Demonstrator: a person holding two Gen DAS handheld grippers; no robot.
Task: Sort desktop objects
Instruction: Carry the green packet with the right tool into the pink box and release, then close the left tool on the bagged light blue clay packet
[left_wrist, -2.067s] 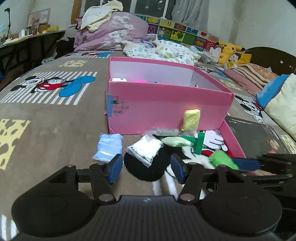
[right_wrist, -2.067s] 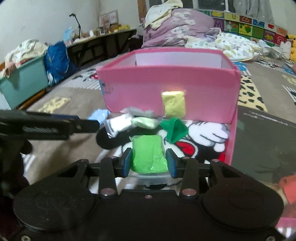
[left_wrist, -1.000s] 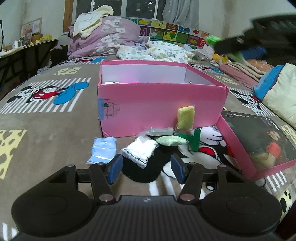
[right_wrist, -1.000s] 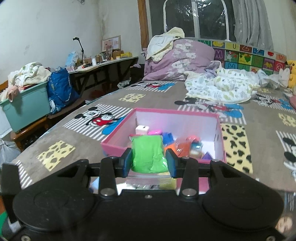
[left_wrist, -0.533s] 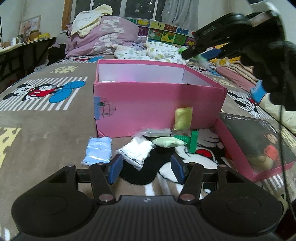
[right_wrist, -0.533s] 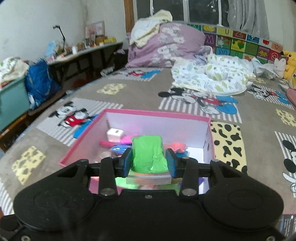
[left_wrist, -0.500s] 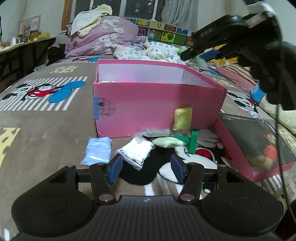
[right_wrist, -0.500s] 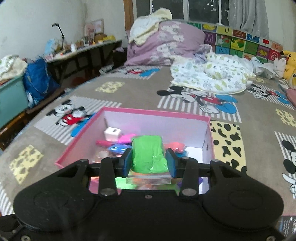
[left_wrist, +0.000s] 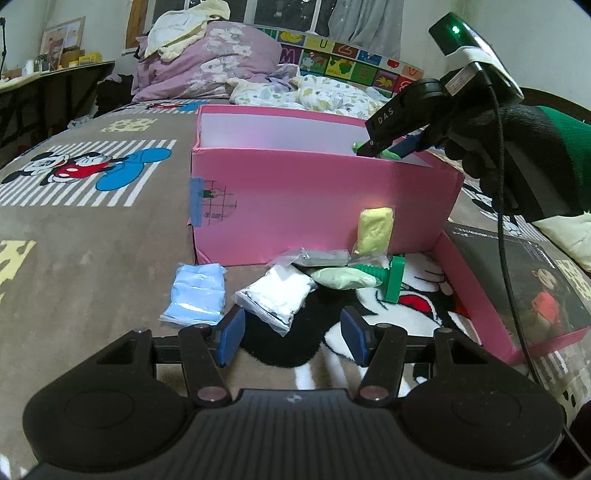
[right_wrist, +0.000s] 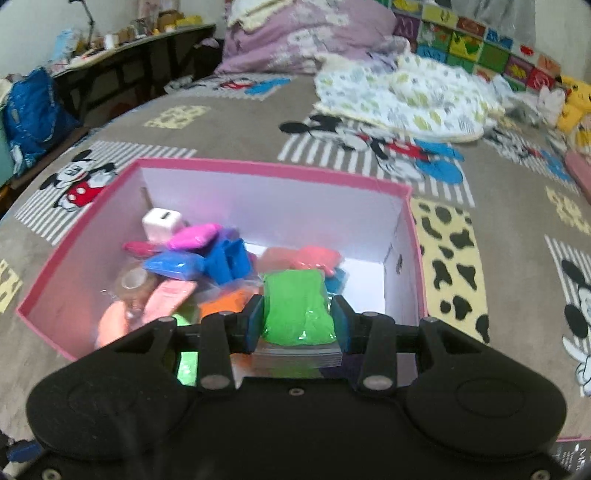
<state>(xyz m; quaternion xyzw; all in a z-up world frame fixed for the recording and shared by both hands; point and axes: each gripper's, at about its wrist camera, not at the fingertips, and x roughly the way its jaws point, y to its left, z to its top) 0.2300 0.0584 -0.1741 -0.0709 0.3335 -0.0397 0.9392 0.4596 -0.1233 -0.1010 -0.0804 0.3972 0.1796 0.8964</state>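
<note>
My right gripper (right_wrist: 297, 326) has its jaws clenched on a bright green clay packet in clear plastic (right_wrist: 296, 308). A second ago it was short of the open pink cardboard box (right_wrist: 258, 168); now it has come down over the box interior, the packet hanging above the colourful packets (right_wrist: 184, 264) piled at ten o'clock. My left gripper (left_wrist: 291, 341) has barely moved, jaws apart and empty, low over the cartoon-print bedspread (left_wrist: 92, 229). At twelve o'clock from it lies a white powder packet (left_wrist: 275, 293), a pale blue packet (left_wrist: 197, 291) at eleven.
</note>
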